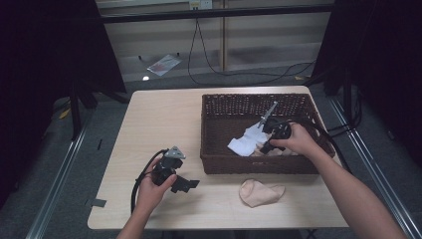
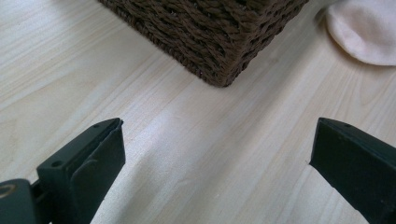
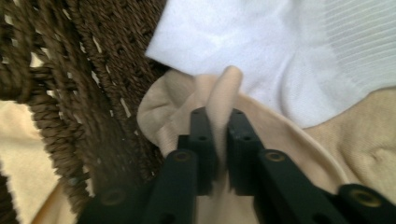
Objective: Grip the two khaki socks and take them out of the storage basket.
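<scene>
Pinching a beige sock inside the basket, right fingers closed on its fold.
Two beige socks, one white sock; second beige sock outside the basket; left gripper wide open, empty.

A beige sock lies crumpled in the basket against its near wall, a raised fold of it pinched between the two jaws of the right tongs. A white sock, ribbed at one end, lies partly over it, just behind the fold. It is soft, thin knit, creased around the pinched ridge and flat elsewhere.
</scene>
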`<state>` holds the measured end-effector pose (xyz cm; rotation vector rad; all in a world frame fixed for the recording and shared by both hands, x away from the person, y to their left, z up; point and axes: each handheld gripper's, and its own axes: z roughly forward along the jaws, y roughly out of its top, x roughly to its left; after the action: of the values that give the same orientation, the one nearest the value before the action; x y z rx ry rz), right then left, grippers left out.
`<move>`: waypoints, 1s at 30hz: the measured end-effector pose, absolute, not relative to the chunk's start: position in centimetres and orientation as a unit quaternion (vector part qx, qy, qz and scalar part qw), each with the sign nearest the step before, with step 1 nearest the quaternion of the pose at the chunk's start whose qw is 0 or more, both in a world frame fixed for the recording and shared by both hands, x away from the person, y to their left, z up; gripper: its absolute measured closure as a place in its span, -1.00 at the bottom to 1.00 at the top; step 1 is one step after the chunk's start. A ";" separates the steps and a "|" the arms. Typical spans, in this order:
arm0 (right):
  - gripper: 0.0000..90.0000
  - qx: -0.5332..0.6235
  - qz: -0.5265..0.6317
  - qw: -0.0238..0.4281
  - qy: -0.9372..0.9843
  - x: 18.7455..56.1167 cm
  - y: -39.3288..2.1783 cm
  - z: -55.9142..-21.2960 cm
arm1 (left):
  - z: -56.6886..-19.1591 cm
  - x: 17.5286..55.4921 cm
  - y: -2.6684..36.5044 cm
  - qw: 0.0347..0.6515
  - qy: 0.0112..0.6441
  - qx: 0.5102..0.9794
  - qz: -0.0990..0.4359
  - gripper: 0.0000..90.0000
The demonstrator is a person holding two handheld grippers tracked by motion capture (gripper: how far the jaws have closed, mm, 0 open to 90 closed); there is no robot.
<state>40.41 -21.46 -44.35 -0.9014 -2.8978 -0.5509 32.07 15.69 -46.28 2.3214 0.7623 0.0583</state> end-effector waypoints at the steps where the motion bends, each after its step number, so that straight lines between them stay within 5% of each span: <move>1: 0.86 -0.292 -0.179 0.029 -0.939 40.4 -21.5 -44.3 | -46.3 32.1 15.7 0.342 0.293 0.893 0.022 -0.94; 30: 0.88 -0.299 -0.290 0.035 -0.908 37.8 -25.8 -33.0 | -45.9 31.8 15.9 0.349 0.293 0.889 0.026 -0.94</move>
<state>37.84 -25.80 -32.97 -0.9194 -2.7916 -0.8916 31.82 15.91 -45.89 2.3047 0.7602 0.0687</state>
